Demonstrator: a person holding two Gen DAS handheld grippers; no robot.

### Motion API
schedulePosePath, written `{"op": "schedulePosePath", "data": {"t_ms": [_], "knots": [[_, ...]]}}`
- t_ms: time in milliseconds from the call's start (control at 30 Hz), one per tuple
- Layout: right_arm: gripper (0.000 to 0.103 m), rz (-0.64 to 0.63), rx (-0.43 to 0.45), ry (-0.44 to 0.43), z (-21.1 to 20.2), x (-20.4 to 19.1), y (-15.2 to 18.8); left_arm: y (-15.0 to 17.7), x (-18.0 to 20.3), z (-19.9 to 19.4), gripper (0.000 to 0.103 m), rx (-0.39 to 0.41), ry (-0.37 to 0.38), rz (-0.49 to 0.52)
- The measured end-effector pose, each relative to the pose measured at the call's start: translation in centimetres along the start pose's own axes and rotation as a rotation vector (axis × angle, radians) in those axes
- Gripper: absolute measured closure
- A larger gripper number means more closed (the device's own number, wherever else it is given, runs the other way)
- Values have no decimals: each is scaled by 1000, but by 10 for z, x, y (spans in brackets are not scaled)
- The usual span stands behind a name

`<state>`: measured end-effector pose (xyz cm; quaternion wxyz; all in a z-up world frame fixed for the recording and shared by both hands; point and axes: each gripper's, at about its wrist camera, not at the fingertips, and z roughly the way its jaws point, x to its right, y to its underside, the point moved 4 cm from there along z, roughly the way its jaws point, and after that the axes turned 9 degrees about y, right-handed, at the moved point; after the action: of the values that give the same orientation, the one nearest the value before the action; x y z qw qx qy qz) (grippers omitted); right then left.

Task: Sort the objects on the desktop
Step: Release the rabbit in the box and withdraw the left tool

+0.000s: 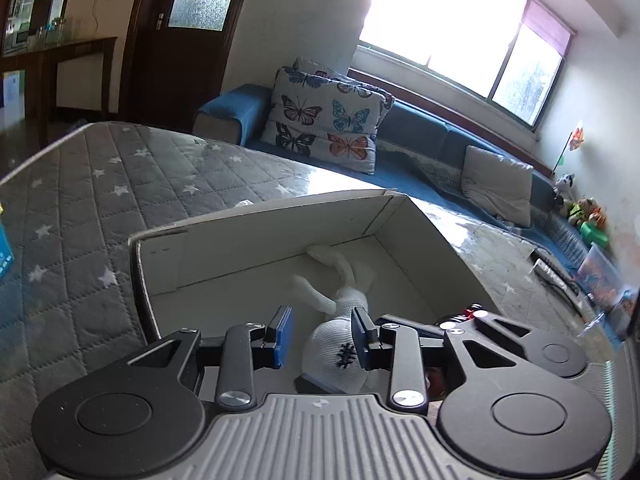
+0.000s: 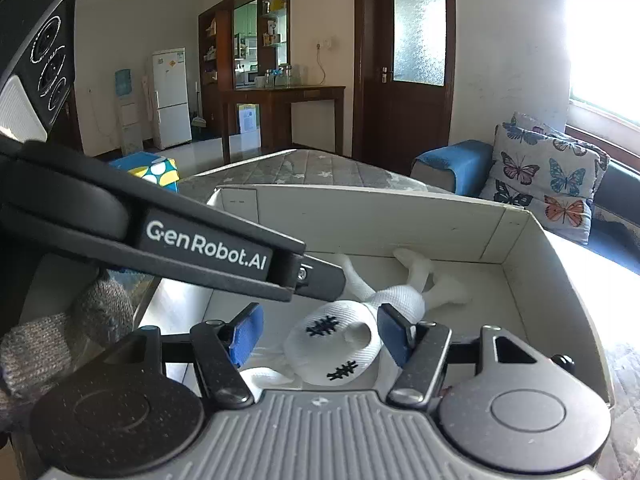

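Quilted grey star-print cloth covers the table [image 1: 100, 184] where an open white cardboard box [image 2: 400, 216] sits. Inside it lies a white knitted doll [image 2: 340, 340], its head between the blue pads of both tools. Neither the left gripper [image 1: 320, 336] nor the right gripper [image 2: 318, 334] presses it; both stand spread, pads apart from the doll's head.

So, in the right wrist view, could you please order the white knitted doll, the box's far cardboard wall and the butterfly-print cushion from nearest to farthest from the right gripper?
1. White knitted doll: lying in the box, between the open blue pads of the right gripper.
2. Far cardboard wall: straight ahead, beyond the doll.
3. Butterfly-print cushion: on the sofa, far right.
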<state>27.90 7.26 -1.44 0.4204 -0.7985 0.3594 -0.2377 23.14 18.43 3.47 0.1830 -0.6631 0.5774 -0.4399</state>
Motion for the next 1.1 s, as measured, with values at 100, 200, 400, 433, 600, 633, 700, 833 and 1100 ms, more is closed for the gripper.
{"op": "schedulePosePath", "data": {"t_ms": [100,200,400,433,600,633,700,833,1100], "knots": [[34,-4,8,-2,-9,2,0,1,-1,-3,68,-2,13,-14],[33,-8,18,3,-20,6,-1,2,1,-7,68,0,14,-31],[26,-38,20,14,-43,8,11,13,13,-21,68,3,37,-36],[26,-43,22,18,-48,8,14,16,16,-24,68,4,41,-37],[22,-34,30,30,-74,14,29,28,34,-37,68,11,67,-36],[22,-35,33,34,-79,15,32,32,38,-40,68,12,70,-33],[21,-36,39,45,-92,16,40,39,48,-43,68,13,72,-20],[17,-25,42,66,-114,22,55,55,66,-45,68,2,89,1],[13,-5,41,131,-146,33,90,90,93,-38,68,-50,128,7]]}}
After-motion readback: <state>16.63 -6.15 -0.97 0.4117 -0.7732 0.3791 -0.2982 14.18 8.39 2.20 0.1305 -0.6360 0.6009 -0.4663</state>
